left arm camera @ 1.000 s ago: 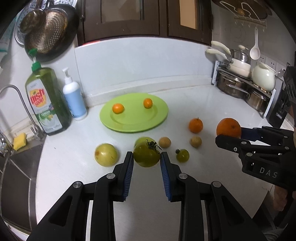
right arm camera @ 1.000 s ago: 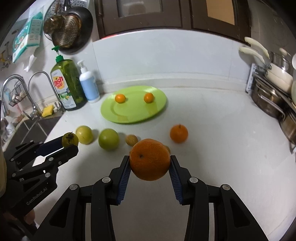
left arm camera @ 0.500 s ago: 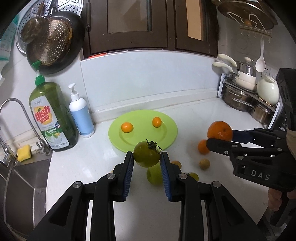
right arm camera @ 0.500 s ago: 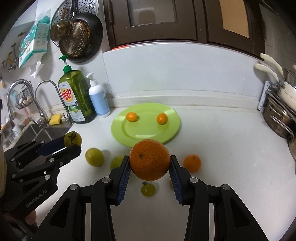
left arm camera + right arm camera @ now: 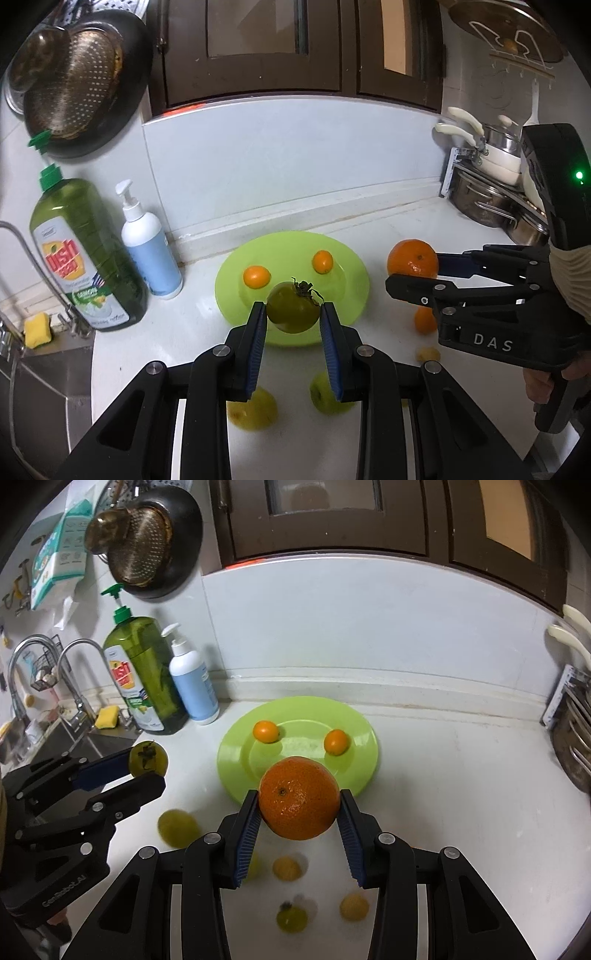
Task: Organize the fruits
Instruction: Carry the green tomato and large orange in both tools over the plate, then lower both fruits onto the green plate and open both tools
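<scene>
My left gripper [image 5: 293,314] is shut on a green tomato [image 5: 293,311] with a dark stem, held in the air over the near edge of the green plate [image 5: 354,284]. My right gripper [image 5: 298,814] is shut on a large orange [image 5: 299,799], held above the counter just in front of the plate [image 5: 236,753]. Two small oranges [image 5: 266,731] [image 5: 336,741] lie on the plate. The right gripper with its orange [image 5: 412,257] also shows at the right of the left wrist view. The left gripper with the tomato [image 5: 147,758] shows at the left of the right wrist view.
Several small green, yellow and orange fruits lie on the white counter [image 5: 461,794] below the grippers, such as a green one [image 5: 328,395] and a yellow one [image 5: 286,867]. A dish soap bottle [image 5: 85,254] and a pump bottle [image 5: 149,247] stand left of the plate, by the sink [image 5: 40,376]. Pots [image 5: 487,192] stand at right.
Both grippers rose from the counter with their fruit and moved forward toward the plate. The loose fruits now lie beneath and behind the fingertips.
</scene>
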